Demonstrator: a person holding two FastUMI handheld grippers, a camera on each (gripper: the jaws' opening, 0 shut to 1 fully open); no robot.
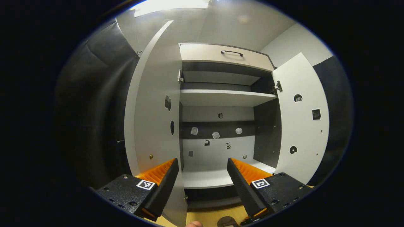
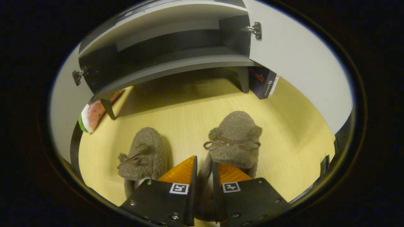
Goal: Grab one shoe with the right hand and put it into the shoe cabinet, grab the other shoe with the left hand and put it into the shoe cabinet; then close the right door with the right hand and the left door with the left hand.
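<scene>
Shoes sit side by side on the yellow floor (image 2: pixel 284 132) in front of the shoe cabinet (image 2: pixel 170 67), toes toward it: the right shoe (image 2: pixel 235 138) with its little bow, and the left shoe (image 2: pixel 145 153) just beside it. In the right gripper view, our right hand-held gripper (image 2: pixel 203 170) is closed down on the near wall of the right shoe's opening, its fingers almost together with the fuzzy edge pinched between them. We judge the step in hand to be the lift and carry of this first shoe.

The grip is on soft fabric at the heel end, so we expect the toe to droop; we should raise it slowly and keep the squeeze firm. The lower shelf (image 1: pixel 205 178) looks free, so we aim there, clearing the cabinet's bottom edge before pushing in.

In the left gripper view, our left hand-held gripper (image 1: pixel 202 176) is spread wide with nothing in it, facing the cabinet between the left door (image 1: pixel 151 119) and the right door (image 1: pixel 303 119), both swung out. We keep it back from the opening so the right arm has room.
</scene>
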